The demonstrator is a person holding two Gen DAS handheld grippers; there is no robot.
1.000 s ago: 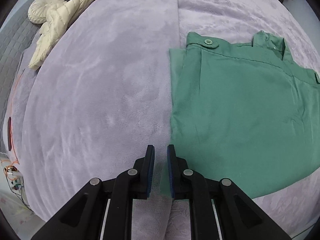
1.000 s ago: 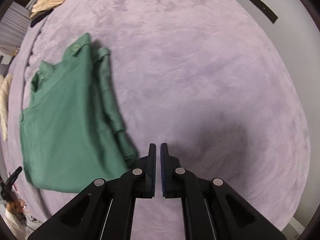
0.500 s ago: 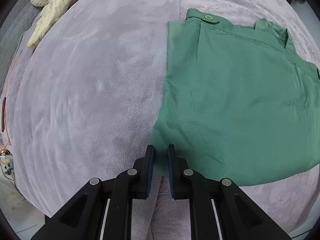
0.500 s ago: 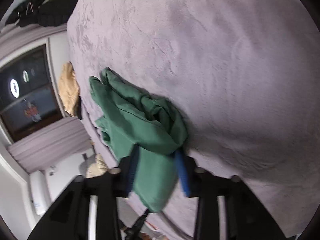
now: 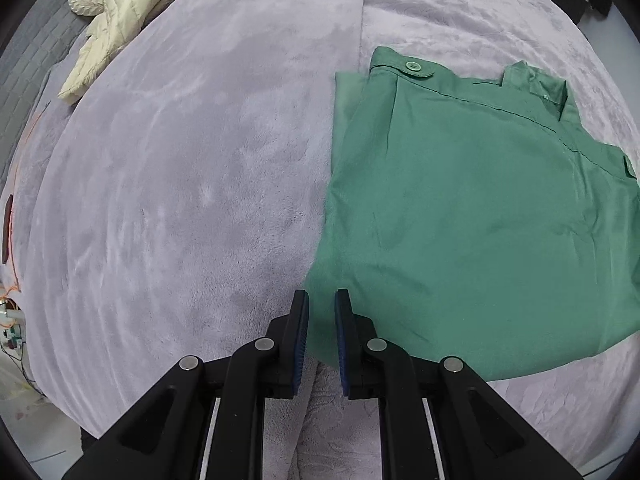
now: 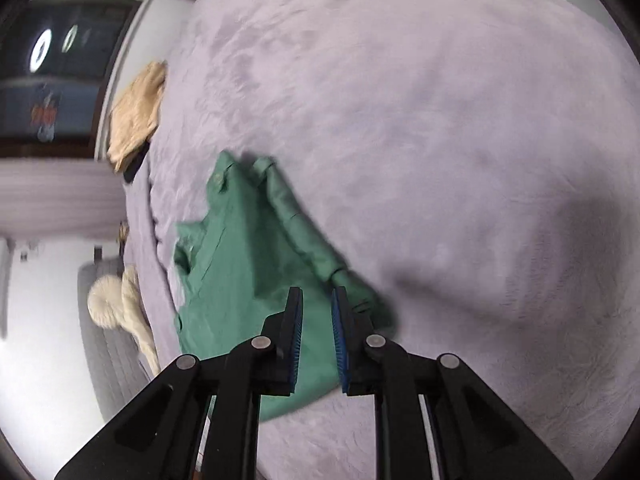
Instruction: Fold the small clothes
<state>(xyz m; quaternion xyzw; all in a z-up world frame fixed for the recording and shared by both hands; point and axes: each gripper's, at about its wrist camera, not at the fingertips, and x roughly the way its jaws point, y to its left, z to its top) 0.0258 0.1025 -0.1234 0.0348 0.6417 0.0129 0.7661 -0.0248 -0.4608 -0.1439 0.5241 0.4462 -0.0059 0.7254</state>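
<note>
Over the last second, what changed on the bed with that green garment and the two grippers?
The right gripper swung toward the green garment; half a second ago a bunched fold sat between its fingers, and its jaws have just been opening, now with a gap, above the cloth, gripping nothing. The left gripper kept its small gap over the garment's near corner. The cream jacket stayed put.

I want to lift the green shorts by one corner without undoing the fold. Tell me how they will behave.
The green shorts look like thin woven cloth lying flat in layers, so they would probably droop and the fold could fall open. The bunched edge suggests they crease easily. On the plush purple blanket, they would likely drag rather than slide.
</note>
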